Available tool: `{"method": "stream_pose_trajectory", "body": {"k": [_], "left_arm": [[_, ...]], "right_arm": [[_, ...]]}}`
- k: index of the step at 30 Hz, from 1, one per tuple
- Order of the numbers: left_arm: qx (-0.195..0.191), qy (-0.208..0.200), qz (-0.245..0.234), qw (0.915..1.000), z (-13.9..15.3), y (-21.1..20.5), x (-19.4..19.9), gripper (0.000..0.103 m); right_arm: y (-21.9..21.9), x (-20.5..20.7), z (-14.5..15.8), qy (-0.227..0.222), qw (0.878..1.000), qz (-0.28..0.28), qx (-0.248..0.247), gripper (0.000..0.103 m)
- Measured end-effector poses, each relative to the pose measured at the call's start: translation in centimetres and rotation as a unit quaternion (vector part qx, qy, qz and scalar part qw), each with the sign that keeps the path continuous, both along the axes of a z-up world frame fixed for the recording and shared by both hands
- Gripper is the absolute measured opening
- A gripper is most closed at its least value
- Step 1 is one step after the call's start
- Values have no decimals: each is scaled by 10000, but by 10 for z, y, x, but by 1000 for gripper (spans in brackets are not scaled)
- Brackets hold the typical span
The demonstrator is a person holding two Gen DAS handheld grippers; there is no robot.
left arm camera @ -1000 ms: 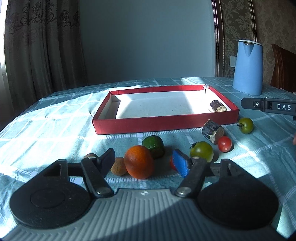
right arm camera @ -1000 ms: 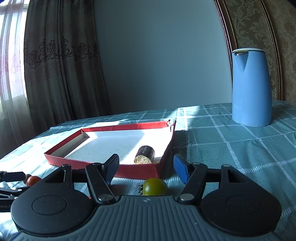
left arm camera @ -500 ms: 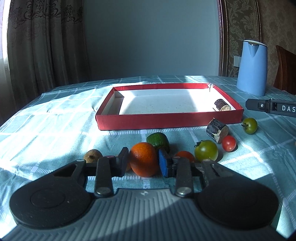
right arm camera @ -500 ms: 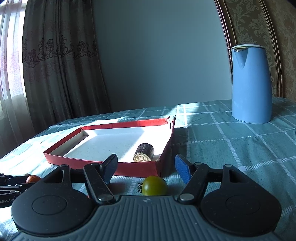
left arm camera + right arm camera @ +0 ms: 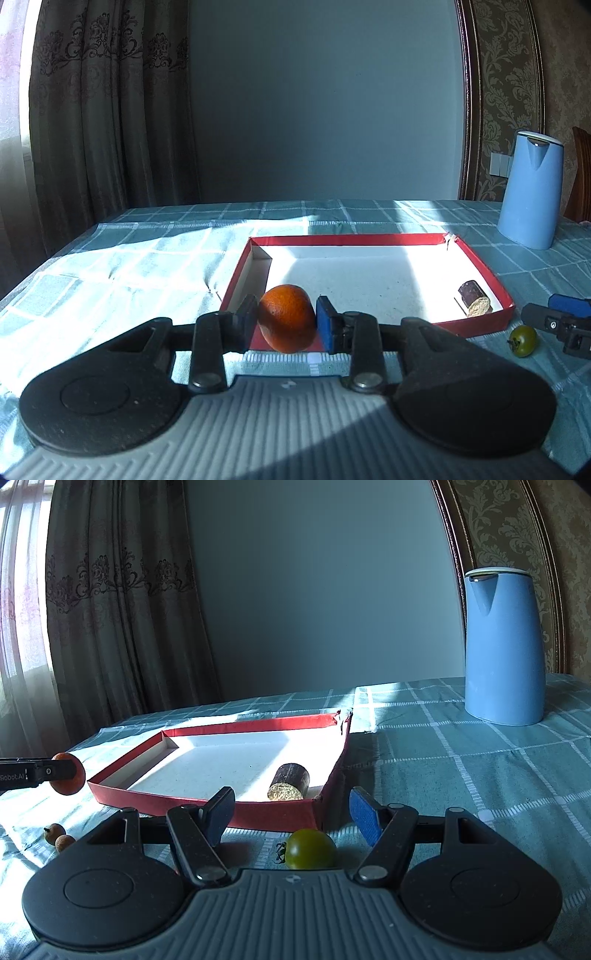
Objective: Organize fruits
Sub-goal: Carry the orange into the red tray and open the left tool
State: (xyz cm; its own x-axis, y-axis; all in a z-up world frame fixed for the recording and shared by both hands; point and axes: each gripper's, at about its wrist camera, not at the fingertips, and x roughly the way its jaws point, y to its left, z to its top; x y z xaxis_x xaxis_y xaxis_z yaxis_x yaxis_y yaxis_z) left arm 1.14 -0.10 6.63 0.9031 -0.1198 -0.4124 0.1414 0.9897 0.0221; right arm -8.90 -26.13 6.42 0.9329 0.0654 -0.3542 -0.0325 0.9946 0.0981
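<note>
My left gripper (image 5: pixel 286 319) is shut on an orange (image 5: pixel 287 317) and holds it raised in front of the near left corner of the red tray (image 5: pixel 480 258). The orange also shows in the right wrist view (image 5: pixel 70 777), in the air left of the tray (image 5: pixel 207 803). A brown cut log piece (image 5: pixel 474 303) lies in the tray's right side. My right gripper (image 5: pixel 291 814) is open, with a green tomato (image 5: pixel 311 848) on the cloth just before it, between the fingers. The tomato (image 5: pixel 523 340) lies right of the tray.
A blue kettle (image 5: pixel 503 646) stands at the back right on the checked tablecloth (image 5: pixel 461 757). Two small brown fruits (image 5: pixel 59 836) lie on the cloth at the left. Curtains hang behind the table's left edge.
My left gripper closed on the orange, lifted it off the cloth and moved toward the tray. The other fruits dropped out of its view. The right gripper stayed almost still.
</note>
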Motion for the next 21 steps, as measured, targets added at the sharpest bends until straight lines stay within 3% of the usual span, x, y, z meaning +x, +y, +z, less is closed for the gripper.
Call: {"method": "stream_pose_trajectory", "body": {"k": [7,13,16,21], "left_arm": [[-25,412,152,9990,-15,-1,61,31],[101,704,313,9970,-33,0,75,34],[144,636,319,9974,-32,1,64,56],[113,232,288,9993,-21,8,28,73]], "right_arm": [[0,1,0,39,10000,20,7,68],[0,2,0,41,10000,31,9,69],[0,1,0,26,10000,7,13,74],[-2,0,0,13,10000,-2,82,75]]}}
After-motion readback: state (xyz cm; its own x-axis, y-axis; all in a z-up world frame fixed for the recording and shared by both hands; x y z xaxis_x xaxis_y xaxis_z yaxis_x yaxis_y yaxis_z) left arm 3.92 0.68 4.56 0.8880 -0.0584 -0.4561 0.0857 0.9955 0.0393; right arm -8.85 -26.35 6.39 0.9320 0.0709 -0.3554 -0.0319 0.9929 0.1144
